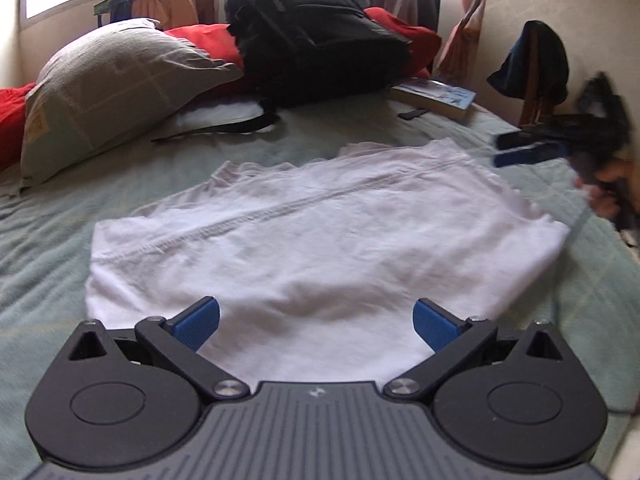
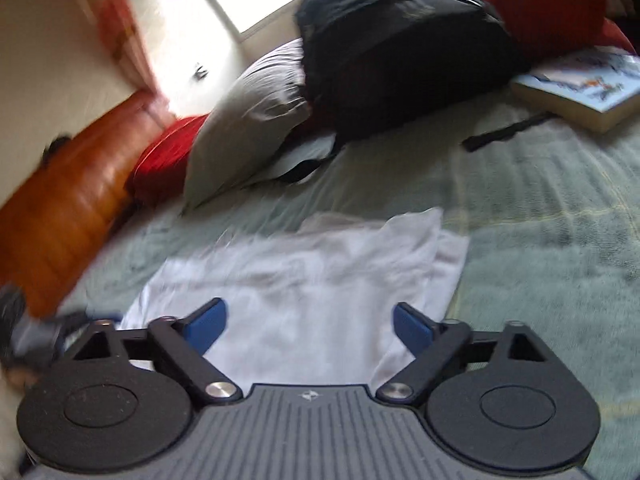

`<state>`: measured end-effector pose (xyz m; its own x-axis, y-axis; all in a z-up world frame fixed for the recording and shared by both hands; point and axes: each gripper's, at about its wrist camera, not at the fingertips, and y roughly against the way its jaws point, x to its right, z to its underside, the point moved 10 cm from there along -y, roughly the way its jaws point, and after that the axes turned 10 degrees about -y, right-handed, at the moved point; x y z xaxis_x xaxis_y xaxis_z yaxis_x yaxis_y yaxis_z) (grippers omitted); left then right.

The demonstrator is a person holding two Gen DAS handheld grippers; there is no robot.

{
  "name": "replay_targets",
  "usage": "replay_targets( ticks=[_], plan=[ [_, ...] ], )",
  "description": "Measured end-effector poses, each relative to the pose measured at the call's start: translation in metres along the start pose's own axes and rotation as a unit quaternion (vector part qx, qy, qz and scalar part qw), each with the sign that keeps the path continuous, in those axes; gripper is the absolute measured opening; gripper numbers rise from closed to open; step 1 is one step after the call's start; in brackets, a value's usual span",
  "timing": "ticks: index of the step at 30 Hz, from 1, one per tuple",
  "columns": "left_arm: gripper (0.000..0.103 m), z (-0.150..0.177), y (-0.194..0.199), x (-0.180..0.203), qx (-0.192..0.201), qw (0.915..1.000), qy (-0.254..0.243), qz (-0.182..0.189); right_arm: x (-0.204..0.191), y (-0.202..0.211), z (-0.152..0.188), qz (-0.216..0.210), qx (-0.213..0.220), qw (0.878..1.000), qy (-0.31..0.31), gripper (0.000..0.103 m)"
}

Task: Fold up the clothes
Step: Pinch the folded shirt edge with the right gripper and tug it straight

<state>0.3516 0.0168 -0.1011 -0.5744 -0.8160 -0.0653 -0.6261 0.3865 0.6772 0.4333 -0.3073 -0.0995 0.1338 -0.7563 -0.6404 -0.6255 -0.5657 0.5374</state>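
A white garment (image 1: 320, 232) lies partly folded on the pale green bedspread (image 1: 80, 208), with a stitched seam running across it. My left gripper (image 1: 318, 316) hovers over its near edge, jaws wide apart, with only cloth below them. At the far right edge of the cloth my right gripper (image 1: 528, 148) appears blurred, held by a hand, with its blue fingers (image 1: 520, 158) apart. In the right wrist view the garment (image 2: 304, 280) lies under my right gripper (image 2: 310, 320), which stands open and grips nothing. The left gripper (image 2: 60, 328) is a blur at the lower left.
A black backpack (image 1: 316, 40) leans on red cushions (image 1: 404, 32) at the head of the bed, beside a grey pillow (image 1: 112, 92). A book (image 1: 436, 94) and a black strap (image 1: 414, 114) lie near the bed's right side. A chair (image 1: 532, 68) draped with dark clothes stands by the wall.
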Motion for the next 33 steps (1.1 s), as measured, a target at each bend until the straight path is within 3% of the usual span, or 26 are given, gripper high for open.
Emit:
replay_targets(
  ticks=[5, 9, 10, 11, 12, 14, 22, 27, 30, 33],
  plan=[
    [0.102, 0.014, 0.007, 0.014, -0.007, 1.0000, -0.003, 0.003, 0.039, -0.028, -0.012, 0.028, -0.018, 0.999, -0.043, 0.060],
    [0.102, 0.023, 0.007, 0.016, -0.015, 0.9999, -0.002, 0.002, 0.043, -0.034, -0.008, 0.029, -0.017, 0.998, -0.046, 0.053],
    [0.102, 0.023, 0.007, 0.015, -0.015, 0.9999, 0.001, 0.002, 0.042, -0.033, -0.007, 0.027, -0.015, 0.998, -0.046, 0.048],
    [0.102, 0.023, 0.007, 0.014, -0.015, 0.9999, 0.005, 0.001, 0.042, -0.032, -0.005, 0.032, -0.013, 0.999, -0.040, 0.028],
    [0.102, 0.023, 0.006, 0.012, -0.015, 0.9999, 0.008, 0.001, 0.042, -0.030, -0.003, 0.040, -0.014, 0.999, -0.033, 0.016],
    [0.102, 0.021, 0.005, 0.010, -0.014, 0.9998, 0.012, 0.001, 0.040, -0.025, 0.000, 0.042, -0.008, 0.999, -0.027, 0.009],
    [0.102, 0.016, 0.010, 0.001, -0.007, 0.9998, 0.018, 0.004, 0.036, -0.005, 0.001, 0.078, 0.012, 0.997, 0.000, 0.008],
    [0.102, 0.013, 0.010, -0.007, -0.004, 0.9998, 0.017, -0.010, 0.037, 0.007, 0.003, 0.095, 0.022, 0.995, -0.008, 0.014],
    [0.102, 0.008, 0.007, -0.013, 0.000, 0.9999, 0.011, -0.013, 0.012, 0.034, 0.010, 0.084, 0.048, 0.995, 0.022, 0.019],
    [0.102, 0.008, -0.006, -0.022, -0.005, 0.9997, 0.002, -0.022, -0.022, 0.036, 0.045, 0.061, 0.012, 0.994, 0.086, 0.034]
  ],
)
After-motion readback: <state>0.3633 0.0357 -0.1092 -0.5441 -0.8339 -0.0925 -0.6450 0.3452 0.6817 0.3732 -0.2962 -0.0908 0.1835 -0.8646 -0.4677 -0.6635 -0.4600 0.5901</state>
